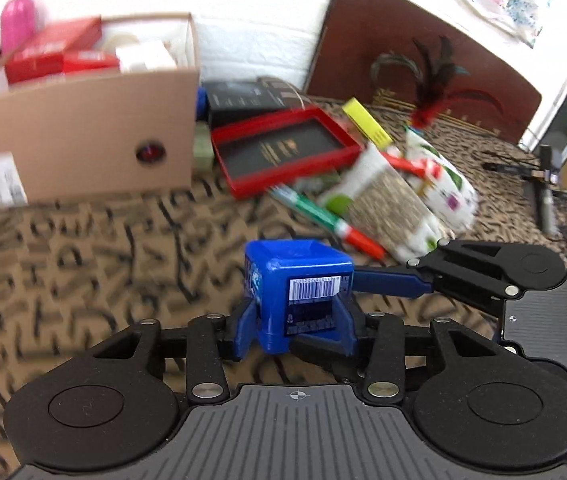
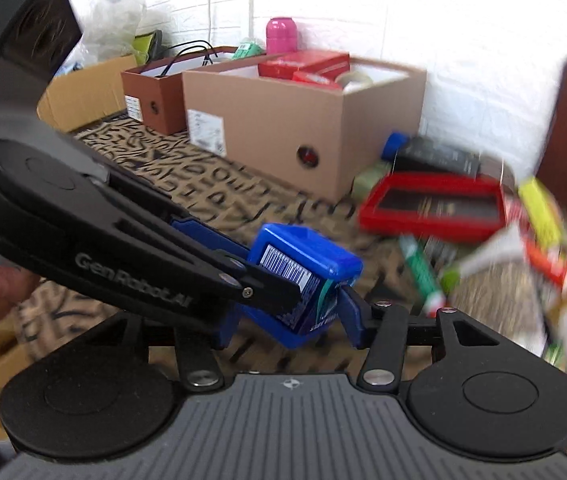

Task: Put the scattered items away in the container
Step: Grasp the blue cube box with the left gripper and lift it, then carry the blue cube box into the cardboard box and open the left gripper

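Both the left gripper (image 1: 297, 334) and the right gripper (image 2: 289, 322) have their fingers clamped on the blue box (image 1: 298, 278), mid-carry; next comes clearing the cardboard container (image 1: 83, 128) rim beyond the fingers.

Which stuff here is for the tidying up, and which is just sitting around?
For the job: blue box; big cardboard box; red tray; green-and-red tube; white packet.
Just lying about: pink bottle; brown board; dark brown box.
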Tool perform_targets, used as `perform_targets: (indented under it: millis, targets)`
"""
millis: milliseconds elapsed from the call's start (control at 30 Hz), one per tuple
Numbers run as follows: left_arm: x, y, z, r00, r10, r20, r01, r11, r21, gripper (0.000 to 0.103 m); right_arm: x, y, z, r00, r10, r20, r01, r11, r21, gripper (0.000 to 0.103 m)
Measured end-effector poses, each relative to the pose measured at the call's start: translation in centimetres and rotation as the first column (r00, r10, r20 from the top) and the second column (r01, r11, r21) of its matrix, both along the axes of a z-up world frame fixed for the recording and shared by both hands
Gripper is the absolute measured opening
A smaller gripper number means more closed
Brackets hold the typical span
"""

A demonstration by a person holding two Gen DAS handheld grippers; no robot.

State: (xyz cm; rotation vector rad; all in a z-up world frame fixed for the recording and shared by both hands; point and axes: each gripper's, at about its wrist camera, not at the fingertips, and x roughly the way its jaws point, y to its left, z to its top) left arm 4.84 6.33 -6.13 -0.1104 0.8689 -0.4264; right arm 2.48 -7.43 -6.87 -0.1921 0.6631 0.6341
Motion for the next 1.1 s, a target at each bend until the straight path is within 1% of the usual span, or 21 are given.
perform_targets:
  millis: [67, 133, 200, 267, 400, 500, 600, 667, 700, 800, 833, 867, 900, 933, 967, 1000, 1100]
  targets:
    - [-0.6, 0.0, -0.4, 1.0, 0.002, -0.005, -0.002, 1.0, 0.009, 0.078, -0.6, -0.4, -0.6, 0.999, -0.022, -0.024, 0.023, 1.0, 0.01, 0.063]
    - [-0.9, -0.1, -0.6, 1.0, -0.002, 0.008, 0.002, 0.999, 0.035, 0.083, -1.0, -0.8, -0.9, 0.998, -0.052, -0.043, 0.052, 0.999, 0.012, 0.065]
    - [-1.0, -0.3, -0.6, 1.0, -0.007, 0.008, 0.007, 0.999, 0.043, 0.083, -1.1, -1.1, -1.2, 0.996, -0.065, -0.063, 0.068, 0.997, 0.034, 0.065]
    - [-0.8, -0.4, -0.7, 1.0, -0.019, 0.007, 0.019, 0.999, 0.035, 0.084, -1.1, -1.1, -1.3, 0.995, -0.071, -0.07, 0.074, 0.996, 0.049, 0.065]
    - [-0.2, -0.2, -1.3, 1.0, -0.03, -0.01, 0.03, 1.0, -0.004, 0.084, -1.1, -1.1, -1.6, 0.994, -0.078, -0.079, 0.084, 0.994, 0.073, 0.065]
    - [0.1, -0.4, -1.5, 0.999, -0.036, -0.014, 0.035, 0.999, -0.013, 0.084, -1.0, -0.9, -1.6, 0.994, -0.076, -0.082, 0.082, 0.994, 0.075, 0.065]
    - [0.3, -0.8, -1.6, 0.999, -0.042, -0.02, 0.042, 0.999, -0.02, 0.08, -0.8, -0.7, -1.8, 0.993, -0.082, -0.083, 0.088, 0.994, 0.072, 0.065]
    - [0.4, -0.7, -1.8, 0.998, -0.048, -0.031, 0.047, 0.998, -0.04, 0.064, -0.7, -0.8, -1.8, 0.992, -0.09, -0.084, 0.097, 0.993, 0.075, 0.064]
    - [0.5, -0.7, -1.8, 0.998, -0.044, -0.036, 0.043, 0.998, -0.044, 0.062, -0.7, -0.8, -1.8, 0.992, -0.096, -0.081, 0.102, 0.992, 0.075, 0.063]
    - [0.7, -0.6, -1.9, 0.998, -0.044, -0.038, 0.042, 0.998, -0.048, 0.061, -0.6, -0.8, -1.8, 0.992, -0.103, -0.077, 0.109, 0.991, 0.073, 0.062]
    - [0.7, -0.6, -1.9, 0.998, -0.043, -0.037, 0.041, 0.998, -0.046, 0.063, -0.5, -0.8, -1.8, 0.992, -0.104, -0.077, 0.11, 0.991, 0.075, 0.062]
    - [0.7, -0.6, -1.9, 0.999, -0.038, -0.036, 0.037, 0.998, -0.044, 0.069, -0.5, -0.8, -1.8, 0.992, -0.104, -0.078, 0.11, 0.991, 0.075, 0.062]
    - [0.7, -0.7, -2.0, 0.999, -0.031, -0.036, 0.03, 0.999, -0.042, 0.073, -0.5, -0.8, -1.8, 0.991, -0.106, -0.078, 0.112, 0.991, 0.075, 0.062]
    - [0.8, -0.7, -2.1, 0.999, -0.025, -0.039, 0.023, 0.999, -0.041, 0.074, -0.4, -0.9, -1.8, 0.991, -0.111, -0.08, 0.117, 0.99, 0.076, 0.062]
    - [0.9, -0.7, -2.2, 0.999, -0.024, -0.044, 0.022, 0.999, -0.044, 0.065, -0.3, -0.8, -1.9, 0.99, -0.114, -0.085, 0.121, 0.99, 0.077, 0.062]
    - [0.9, -0.6, -2.3, 0.998, -0.027, -0.051, 0.024, 0.999, -0.049, 0.062, -0.2, -0.8, -2.0, 0.989, -0.118, -0.091, 0.125, 0.989, 0.077, 0.062]
    - [1.1, -0.7, -2.4, 0.998, -0.023, -0.055, 0.021, 0.999, -0.044, 0.06, 0.1, -0.7, -2.2, 0.987, -0.126, -0.101, 0.134, 0.988, 0.072, 0.061]
